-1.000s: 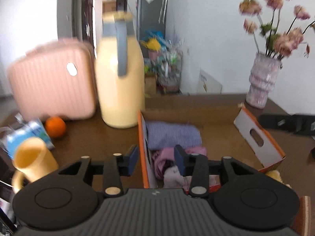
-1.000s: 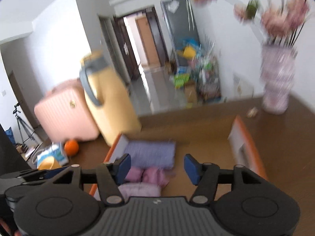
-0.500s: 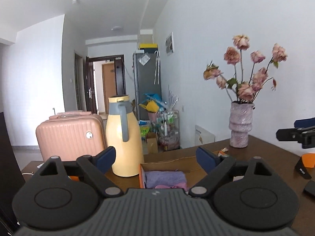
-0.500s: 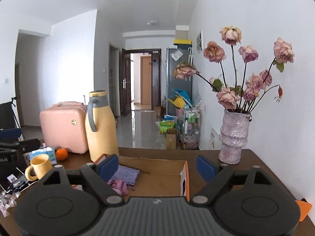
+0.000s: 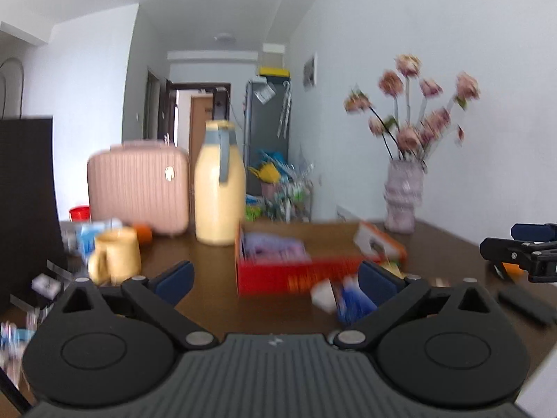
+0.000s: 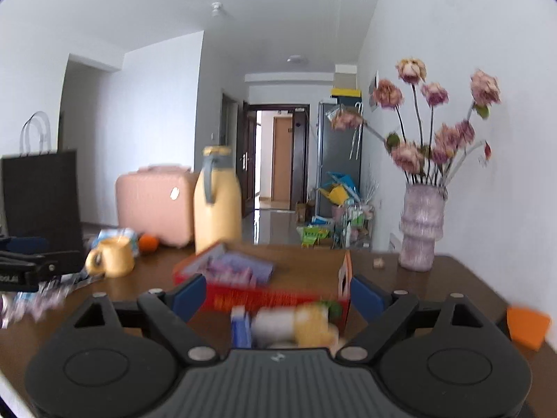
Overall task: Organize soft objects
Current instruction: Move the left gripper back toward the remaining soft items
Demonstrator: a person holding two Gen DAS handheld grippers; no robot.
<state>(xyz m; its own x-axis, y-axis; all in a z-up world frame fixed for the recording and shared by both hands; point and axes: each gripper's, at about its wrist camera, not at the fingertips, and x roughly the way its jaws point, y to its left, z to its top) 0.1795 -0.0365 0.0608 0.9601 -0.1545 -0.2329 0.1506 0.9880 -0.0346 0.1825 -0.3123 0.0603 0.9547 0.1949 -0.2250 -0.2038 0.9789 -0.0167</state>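
Note:
An open red-orange cardboard box sits on the brown table, with a folded purple cloth inside. It also shows in the right wrist view, with the purple cloth. My left gripper is open and empty, held back from the box's near wall. My right gripper is open and empty, also in front of the box. A blurred white, blue and yellow soft item lies on the table just before the box, between the right fingers; it also shows in the left wrist view.
A yellow jug, a pink case, a yellow mug and an orange stand left of the box. A vase of flowers stands at the back right. A black bag is at the far left.
Both grippers have pulled back and tilted down a little, so the box front and the item before it now show. Both stay wide open. The views are blurred by motion.

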